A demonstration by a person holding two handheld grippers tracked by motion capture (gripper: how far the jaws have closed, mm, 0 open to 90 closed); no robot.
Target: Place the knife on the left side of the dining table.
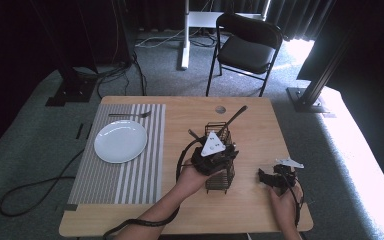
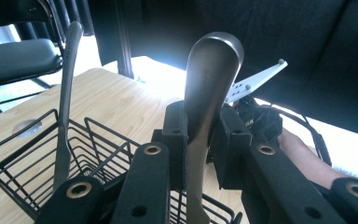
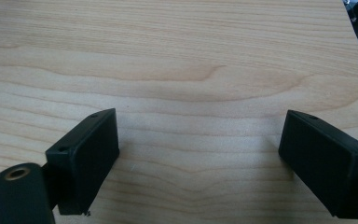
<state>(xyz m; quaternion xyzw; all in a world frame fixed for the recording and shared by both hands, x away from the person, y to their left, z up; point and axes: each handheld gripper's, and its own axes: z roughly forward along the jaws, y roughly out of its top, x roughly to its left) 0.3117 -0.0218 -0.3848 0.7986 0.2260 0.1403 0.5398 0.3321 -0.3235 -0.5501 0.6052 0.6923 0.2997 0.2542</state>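
1. Striped placemat (image 1: 130, 165), on the left part of the wooden table (image 1: 250, 210); it lies flat, its long edge running away from the person.
2. White plate (image 1: 120, 141), resting on the placemat's far half. A fork (image 1: 130, 115) lies on the mat just beyond the plate.
3. Black wire caddy (image 1: 219, 165) (image 2: 32, 172), upright near the table's middle. A second utensil (image 1: 234, 118) (image 2: 66, 98) leans out of it toward the far right.
4. Left gripper (image 1: 213, 156) (image 2: 200, 140), held over the caddy. In the left gripper view its jaws are closed tight on a metal utensil handle (image 2: 209, 93), which rises between them with its rounded end up; its lower end drops into the caddy.
5. Right gripper (image 1: 275, 179) (image 3: 200, 158), near the table's right front edge, well apart from the caddy. In the right gripper view its jaws stand wide apart over bare wood, holding nothing.
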